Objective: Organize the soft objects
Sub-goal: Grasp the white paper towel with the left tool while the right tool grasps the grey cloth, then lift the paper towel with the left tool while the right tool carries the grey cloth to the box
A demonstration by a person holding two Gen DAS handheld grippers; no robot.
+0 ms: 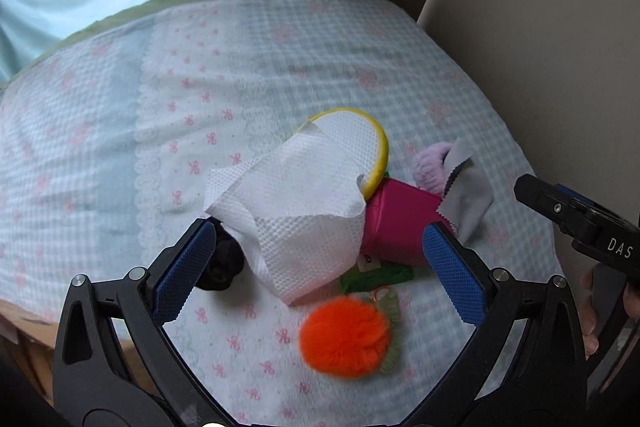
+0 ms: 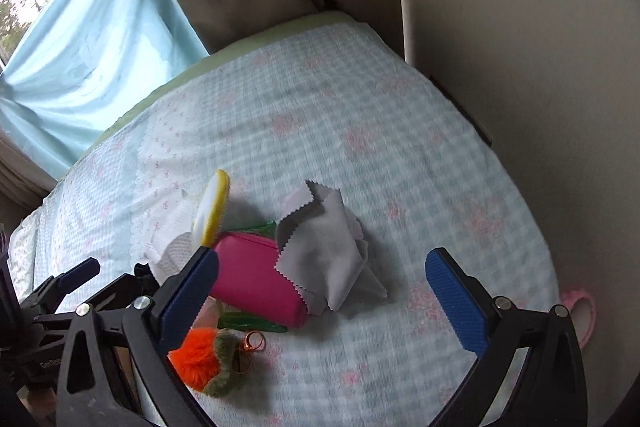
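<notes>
A checked blue-and-white bedspread (image 1: 320, 39) with pink bows covers the bed, and the soft things lie heaped together near its front edge. A white embossed tissue (image 1: 296, 211) drapes over a yellow-rimmed round pad (image 1: 380, 155), which leans on a magenta pouch (image 2: 256, 279). A grey pinked-edge cloth (image 2: 324, 251) lies over the pouch's right end, with a lilac fluffy piece (image 1: 430, 163) behind it. A dark bundle (image 1: 224, 263) sits under the tissue's left corner. An orange pompom (image 1: 344, 337) rests just in front of the heap. The left tongs (image 1: 320, 267) hang above the heap, spread wide and holding nothing; the right tongs (image 2: 324, 303) likewise stand apart over the grey cloth.
</notes>
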